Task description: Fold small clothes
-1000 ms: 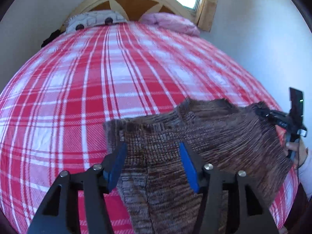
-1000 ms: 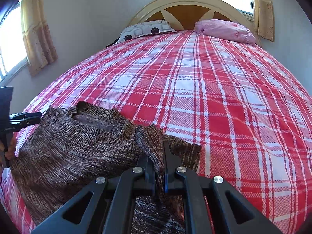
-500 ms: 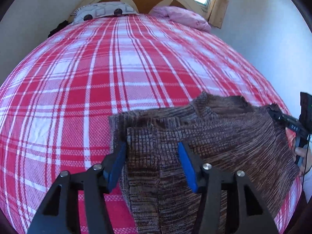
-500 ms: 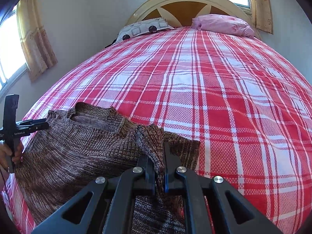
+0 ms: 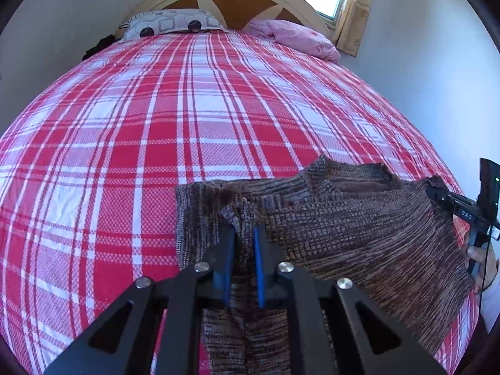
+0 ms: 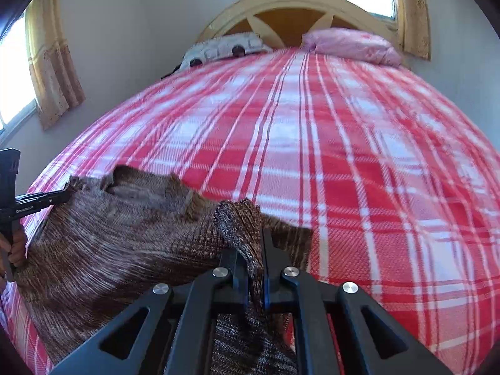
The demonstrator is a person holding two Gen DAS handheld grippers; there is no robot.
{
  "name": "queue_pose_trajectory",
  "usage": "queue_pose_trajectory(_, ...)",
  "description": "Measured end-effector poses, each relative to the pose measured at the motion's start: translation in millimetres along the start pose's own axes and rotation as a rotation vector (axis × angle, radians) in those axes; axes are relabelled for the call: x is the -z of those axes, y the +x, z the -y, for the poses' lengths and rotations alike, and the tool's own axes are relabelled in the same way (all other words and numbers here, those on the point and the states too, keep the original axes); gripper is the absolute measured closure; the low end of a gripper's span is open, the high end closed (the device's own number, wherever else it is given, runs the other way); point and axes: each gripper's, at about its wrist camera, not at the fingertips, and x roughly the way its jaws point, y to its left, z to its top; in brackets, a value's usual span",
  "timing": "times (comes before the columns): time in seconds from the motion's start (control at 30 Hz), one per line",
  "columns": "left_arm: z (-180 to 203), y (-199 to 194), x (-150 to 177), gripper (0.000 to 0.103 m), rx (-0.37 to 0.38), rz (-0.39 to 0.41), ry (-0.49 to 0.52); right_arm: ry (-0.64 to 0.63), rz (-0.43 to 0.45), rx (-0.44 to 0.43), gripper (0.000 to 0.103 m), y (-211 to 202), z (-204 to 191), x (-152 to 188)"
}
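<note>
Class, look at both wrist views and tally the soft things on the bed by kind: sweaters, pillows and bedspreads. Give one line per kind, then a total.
Sweaters: 1, the brown knitted sweater.
Pillows: 2, the grey patterned pillow and the pink pillow.
Bedspreads: 1, the red checked bedspread.
Total: 4

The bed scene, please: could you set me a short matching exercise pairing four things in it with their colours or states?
Things:
1. sweater
2. bedspread
3. right-hand pillow
4. left hand-held gripper

Colours or states:
A. plain pink
B. shut on knit fabric
C. red and white plaid
D. mottled brown knit

Pairs: 1-D, 2-C, 3-A, 4-B
</note>
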Motion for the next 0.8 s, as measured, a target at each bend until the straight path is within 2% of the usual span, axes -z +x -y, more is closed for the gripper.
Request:
queue_pose_trajectory(0.1, 2, -17, -5, 0.093, 0.021, 0.038, -0.016, 0.031, 0.058, -0.033, 0.097, -26, 0, -9)
queue_pose_trajectory(0.2, 2, -36, -16, 0.093, 0.033, 0.08, -0.029, 0.003, 0.102, -0.049, 0.097, -44, -4, -23)
queue_pose_trajectory(0.33, -2, -48, -36, 0.093, 0.007, 0.139, -0.04, -0.031, 0.143, -0.008, 0.097, -40, -7, -45)
queue_pose_trajectory(0.4, -5, -39, -43, 0.093, -0.027, 0.139, -0.048, -0.025, 0.117, 0.011, 0.097, -20, -2, -50)
queue_pose_trajectory(0.47, -5, -20, -46, 0.092, -0.109, 0.12, -0.013, -0.034, 0.053, 0.038, 0.097, 11, 2, -43)
queue_pose_trajectory(0.57, -10, 23, -38, 0.088, -0.182, 0.017, 0.007, -0.047, -0.104, 0.08, 0.097, 59, 5, -22)
queue_pose_trajectory(0.6, -11, 36, -33, 0.087, -0.217, -0.02, 0.015, -0.045, -0.111, 0.082, 0.095, 60, 6, -22)
queue_pose_trajectory(0.67, -12, 38, -30, 0.083, -0.225, -0.014, 0.013, -0.039, -0.093, 0.083, 0.09, 50, 6, -28)
queue_pose_trajectory(0.7, -14, 34, -33, 0.078, -0.217, -0.014, 0.004, -0.041, -0.081, 0.093, 0.085, 40, 6, -33)
queue_pose_trajectory(0.77, -16, 25, -38, 0.037, -0.241, -0.031, 0.001, -0.042, -0.043, 0.141, 0.08, 20, 6, -37)
queue_pose_trajectory(0.8, -16, 17, -39, 0.031, -0.255, -0.027, 0.001, -0.036, -0.003, 0.173, 0.08, 3, 7, -39)
